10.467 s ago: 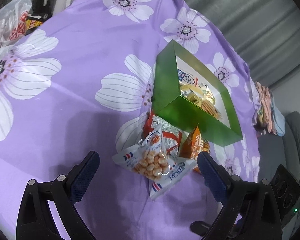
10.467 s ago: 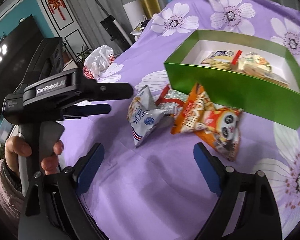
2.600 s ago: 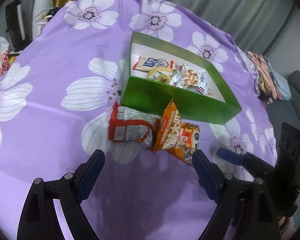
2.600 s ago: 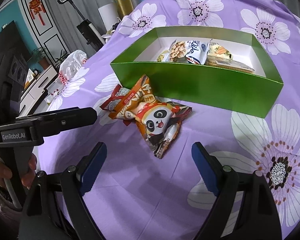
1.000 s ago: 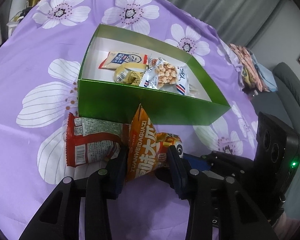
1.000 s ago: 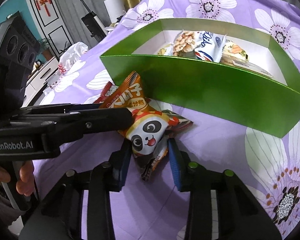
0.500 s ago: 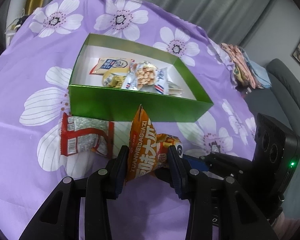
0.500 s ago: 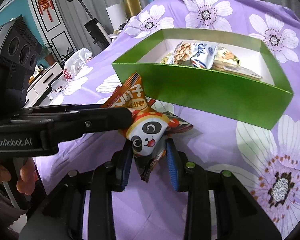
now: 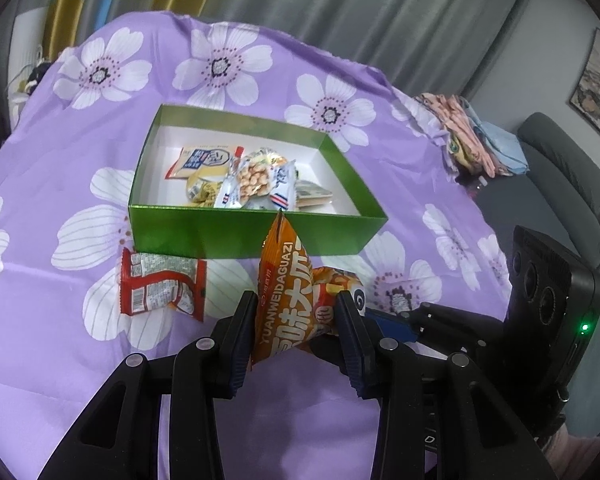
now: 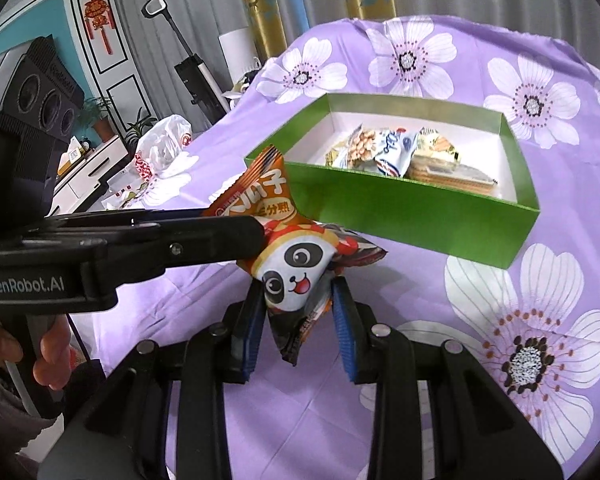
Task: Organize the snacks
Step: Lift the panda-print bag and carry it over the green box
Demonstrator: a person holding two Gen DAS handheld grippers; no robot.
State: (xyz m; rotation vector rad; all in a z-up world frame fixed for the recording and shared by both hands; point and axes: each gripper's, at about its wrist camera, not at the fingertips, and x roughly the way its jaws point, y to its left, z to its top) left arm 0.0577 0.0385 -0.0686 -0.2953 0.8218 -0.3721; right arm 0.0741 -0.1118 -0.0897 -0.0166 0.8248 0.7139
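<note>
Both your tongs clamped on orange panda snack bag (image 9: 290, 304): left tongs (image 9: 296, 330), right tongs (image 10: 298, 320). Bag held above tabletop (image 9: 60, 184), just short of green box (image 9: 256, 236). Risk: uneven pull tears it; low carry snags box's near wall.

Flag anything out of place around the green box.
One red snack packet lies outside the green box, on the purple cloth by its near wall. The orange panda bag is outside too, gripped by both tools.

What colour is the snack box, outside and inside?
The box is green outside, white inside; the right wrist view shows it best.
</note>
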